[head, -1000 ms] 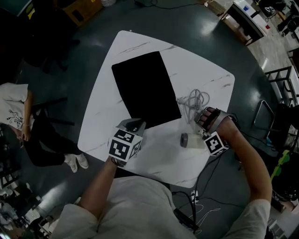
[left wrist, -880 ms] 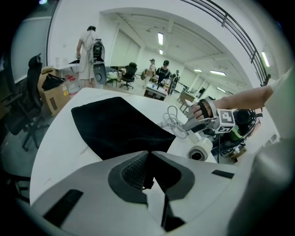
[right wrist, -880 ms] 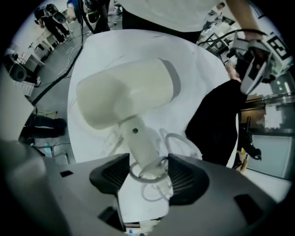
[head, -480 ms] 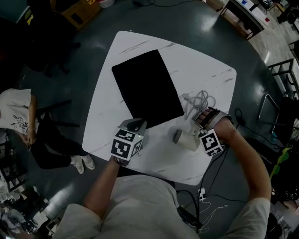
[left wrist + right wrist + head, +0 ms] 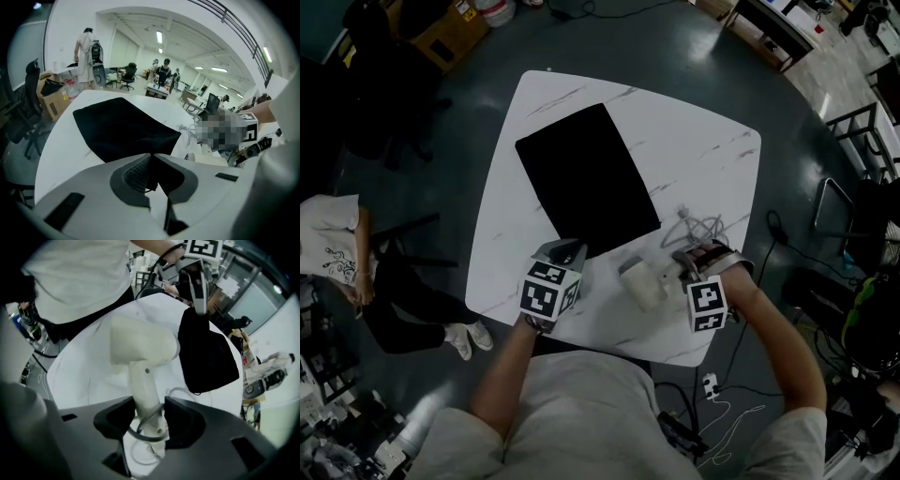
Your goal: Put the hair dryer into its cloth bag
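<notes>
Left gripper (image 5: pixel 566 252): jaws pressed together on the near edge of the cloth bag (image 5: pixel 586 178), with black fabric caught right between the pads. It was angled down toward the tabletop (image 5: pixel 694 159).

Right gripper (image 5: pixel 673 275): pointing steeply down, with its jaws set either side of the hair dryer (image 5: pixel 642 284) handle. They had just been closing. Both pads sat against the handle, and a loop of the cord (image 5: pixel 698 228) was squeezed in alongside it.

Hair dryer: white, with its body low over the tabletop and its handle running up into the right jaws. It sat between the two grippers, just off the bag's near edge and entirely outside the bag. Its darker end was turned toward the bag.

Cord: pale, bunched in loose loops on the tabletop beyond the right gripper, near the bag's right corner.

Cloth bag: black and rectangular, spread flat across the middle of the tabletop. Only the pinched near edge was drawn up to the left jaws. Whether its mouth was open, no view showed.

Tabletop: white with marble veining, standing on a dark floor.

Bystander (image 5: pixel 333 239): someone in a white top, off to the left of the tabletop and well apart from it.
</notes>
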`<state>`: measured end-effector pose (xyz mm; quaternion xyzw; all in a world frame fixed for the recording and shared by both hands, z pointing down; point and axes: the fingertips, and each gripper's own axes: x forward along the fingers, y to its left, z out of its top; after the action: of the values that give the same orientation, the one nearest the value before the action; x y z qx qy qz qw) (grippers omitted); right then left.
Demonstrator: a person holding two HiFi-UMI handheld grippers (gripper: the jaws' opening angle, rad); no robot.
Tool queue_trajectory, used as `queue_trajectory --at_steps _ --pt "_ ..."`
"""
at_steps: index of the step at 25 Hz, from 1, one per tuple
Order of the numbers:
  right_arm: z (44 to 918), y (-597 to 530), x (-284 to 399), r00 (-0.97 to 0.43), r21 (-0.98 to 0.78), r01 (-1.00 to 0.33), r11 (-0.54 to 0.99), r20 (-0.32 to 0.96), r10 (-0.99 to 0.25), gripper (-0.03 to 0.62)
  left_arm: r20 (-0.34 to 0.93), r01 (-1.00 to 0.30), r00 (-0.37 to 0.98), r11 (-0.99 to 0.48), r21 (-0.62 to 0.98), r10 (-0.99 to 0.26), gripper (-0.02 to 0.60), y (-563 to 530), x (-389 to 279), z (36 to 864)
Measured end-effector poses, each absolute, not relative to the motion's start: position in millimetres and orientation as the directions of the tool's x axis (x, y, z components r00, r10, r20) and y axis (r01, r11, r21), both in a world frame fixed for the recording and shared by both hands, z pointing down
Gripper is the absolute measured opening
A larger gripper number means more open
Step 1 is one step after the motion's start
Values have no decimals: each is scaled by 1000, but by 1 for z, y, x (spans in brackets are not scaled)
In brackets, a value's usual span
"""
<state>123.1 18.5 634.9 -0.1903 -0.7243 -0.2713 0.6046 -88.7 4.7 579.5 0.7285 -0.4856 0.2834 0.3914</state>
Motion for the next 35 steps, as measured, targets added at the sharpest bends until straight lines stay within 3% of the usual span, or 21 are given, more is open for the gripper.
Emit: queue_trajectory --at_steps 8,17,23,28,35 --pt "619 47 109 -250 101 291 951 968 -27 196 797 -929 362 -262 263 -484 21 12 -89 581" --pt "603 45 87 -315 109 -17 994 943 -109 176 802 -925 358 -301 233 -478 21 13 -88 586" --pt "599 49 83 -325 104 -134 985 935 -143 175 807 -921 357 -321 221 -470 21 12 -87 584" --pt "596 49 83 -282 260 -154 953 913 -295 173 815 -915 360 -341 213 -455 21 16 -87 585" --pt "598 47 77 -259 310 -258 915 890 -375 173 813 -908 358 -375 188 -458 21 20 -87 579"
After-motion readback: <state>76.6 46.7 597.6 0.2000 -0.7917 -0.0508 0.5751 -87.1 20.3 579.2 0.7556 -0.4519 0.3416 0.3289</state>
